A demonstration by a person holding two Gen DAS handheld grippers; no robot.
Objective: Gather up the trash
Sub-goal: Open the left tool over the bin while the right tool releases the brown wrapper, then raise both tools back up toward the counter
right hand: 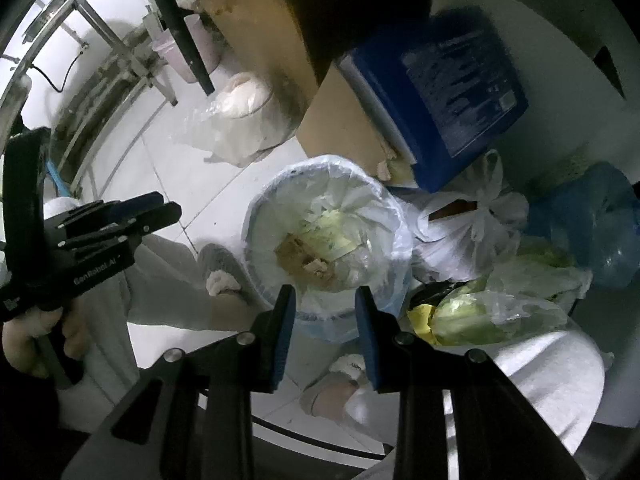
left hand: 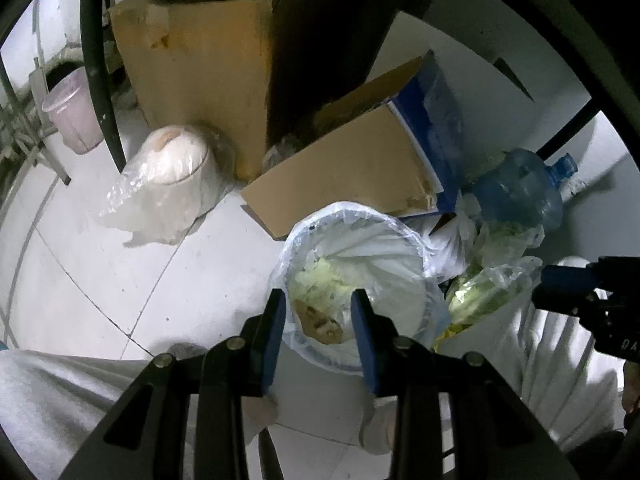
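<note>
A round bin (left hand: 296, 232) lined with a clear bag stands on the tiled floor between the person's feet. Inside lie yellow-green scraps and a brown lump (left hand: 320, 322). My left gripper (left hand: 318, 294) hangs over the bin's near side, open, with nothing between its blue pads. In the right wrist view the same bin (right hand: 256, 208) holds the brown lump (right hand: 308, 258), and my right gripper (right hand: 324, 294) stands open above its near rim, empty. The left gripper (right hand: 170, 209) shows at the left of that view. The right gripper (left hand: 542, 288) shows at the right edge of the left wrist view.
Cardboard boxes (left hand: 208, 64) and a blue box (right hand: 460, 80) crowd behind the bin. Bags of leafy greens (right hand: 480, 312), a tied white bag (right hand: 472, 220) and a blue water jug (left hand: 520, 188) lie to the right. A wrapped white bundle (left hand: 168, 168) and a pink bucket (left hand: 72, 112) sit left.
</note>
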